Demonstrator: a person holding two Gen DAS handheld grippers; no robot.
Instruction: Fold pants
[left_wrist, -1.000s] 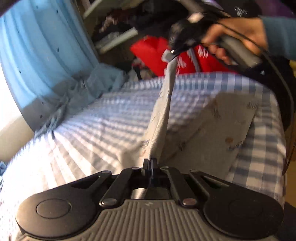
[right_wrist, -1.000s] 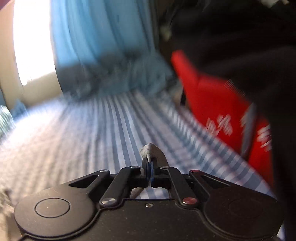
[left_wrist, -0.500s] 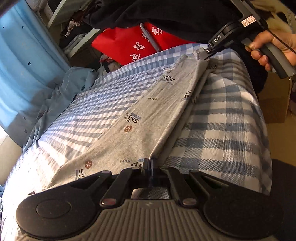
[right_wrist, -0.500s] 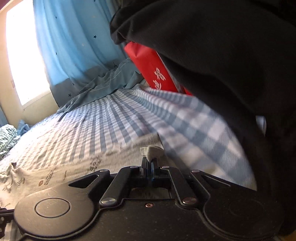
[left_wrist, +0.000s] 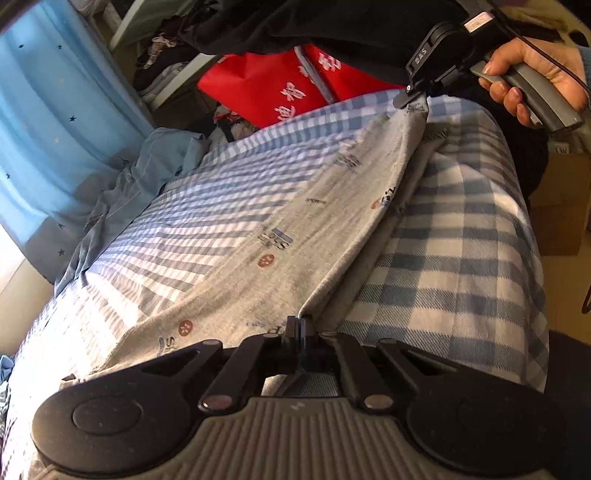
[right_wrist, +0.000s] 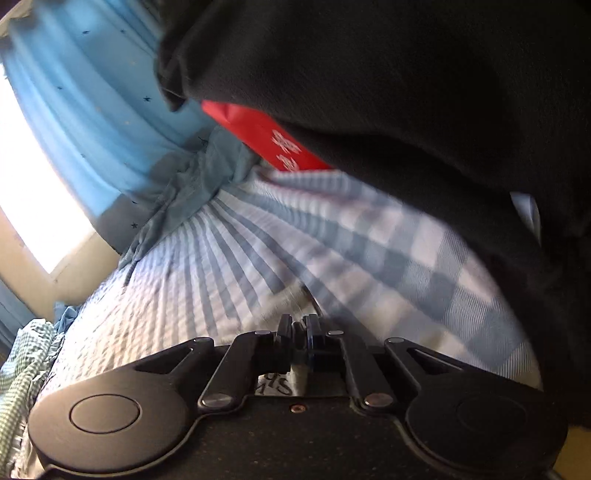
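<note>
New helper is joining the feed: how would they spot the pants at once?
Find the blue-and-white checked bedsheet. Along its near edge lies a long strip of grey cloth, the pants. Unlike the plain blue curtain and the red bag behind, they carry small printed words and red dots.

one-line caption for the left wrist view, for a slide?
Left gripper and right gripper pinch opposite ends of grey printed pants laid along a blue checked bed.

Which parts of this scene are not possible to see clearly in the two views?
- Pants, left wrist view: near end hidden under the left tool.
- Right tool, right wrist view: motion blur hides whether it grips the fabric.
- Bed, right wrist view: far side covered by a black garment.
- Red bag, left wrist view: print partly hidden.
</note>
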